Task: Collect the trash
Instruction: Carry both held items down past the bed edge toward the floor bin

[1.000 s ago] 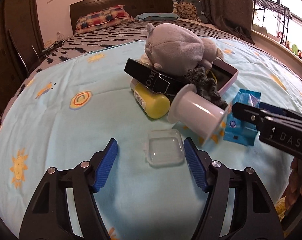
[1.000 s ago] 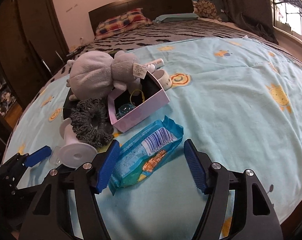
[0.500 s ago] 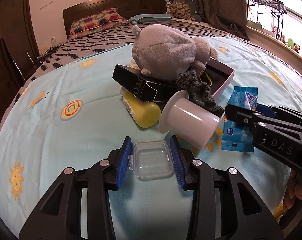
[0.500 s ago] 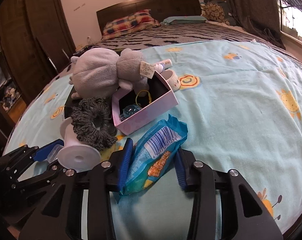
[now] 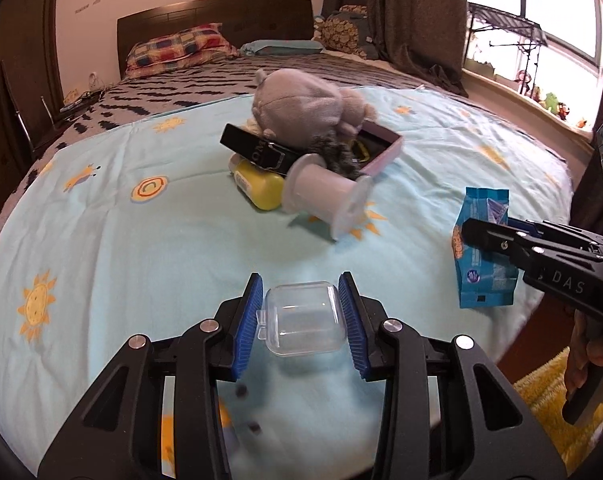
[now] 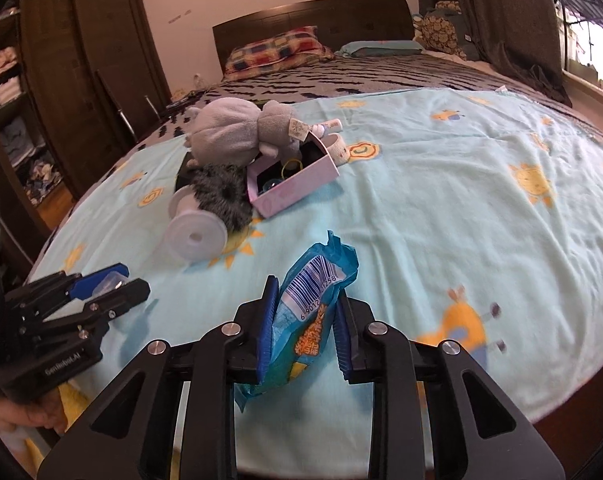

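Left gripper (image 5: pixel 301 322): jaws clamped on one clear, squarish plastic box (image 5: pixel 303 326).
Right gripper (image 6: pixel 303 326): jaws just closing, clamped on one crinkly blue wrapper (image 6: pixel 305 312).

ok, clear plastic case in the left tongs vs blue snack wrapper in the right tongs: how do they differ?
The clear plastic case is see-through and unprinted; the blue snack wrapper is opaque, with a barcode and orange print. The case is a rigid, squarish box keeping its shape; the wrapper is soft and creased, pinched narrow. The case lies flat between the left tongs; the wrapper stands on edge, poking out past the right tongs. Shared: each is clamped between blue pads, above the blanket.
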Tool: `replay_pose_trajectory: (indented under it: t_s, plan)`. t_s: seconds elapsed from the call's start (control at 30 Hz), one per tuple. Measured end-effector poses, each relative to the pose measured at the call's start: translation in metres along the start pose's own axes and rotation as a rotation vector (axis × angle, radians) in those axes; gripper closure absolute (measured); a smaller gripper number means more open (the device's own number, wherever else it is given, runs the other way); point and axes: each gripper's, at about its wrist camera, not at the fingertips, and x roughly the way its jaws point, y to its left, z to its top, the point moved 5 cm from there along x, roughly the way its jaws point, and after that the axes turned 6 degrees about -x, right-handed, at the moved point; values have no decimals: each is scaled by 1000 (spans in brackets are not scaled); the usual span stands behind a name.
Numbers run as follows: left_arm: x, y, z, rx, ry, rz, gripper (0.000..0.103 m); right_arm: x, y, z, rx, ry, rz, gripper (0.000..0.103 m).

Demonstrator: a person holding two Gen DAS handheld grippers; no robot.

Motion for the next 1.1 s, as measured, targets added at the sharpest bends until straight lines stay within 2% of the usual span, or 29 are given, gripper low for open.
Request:
replay_pose_trajectory:
  t_s: [0.23, 0.47, 0.73, 1.1]
  plan:
    - [-43, -25, -30, -8, -22, -71, 66, -53, 1, -46, -3, -17, -25, 78]
    - [-53, -51, -83, -14, 51, -133, 66, -65, -1, -104, 1, 67, -82, 78]
    - [-2, -71, -154, 0, 220, -156, 66, -28, -5, -156, 44, 203, -75, 78]
    - [81, -75, -212, -23, 432, -171, 66, 42, -17, -199, 111, 370, -36, 78]
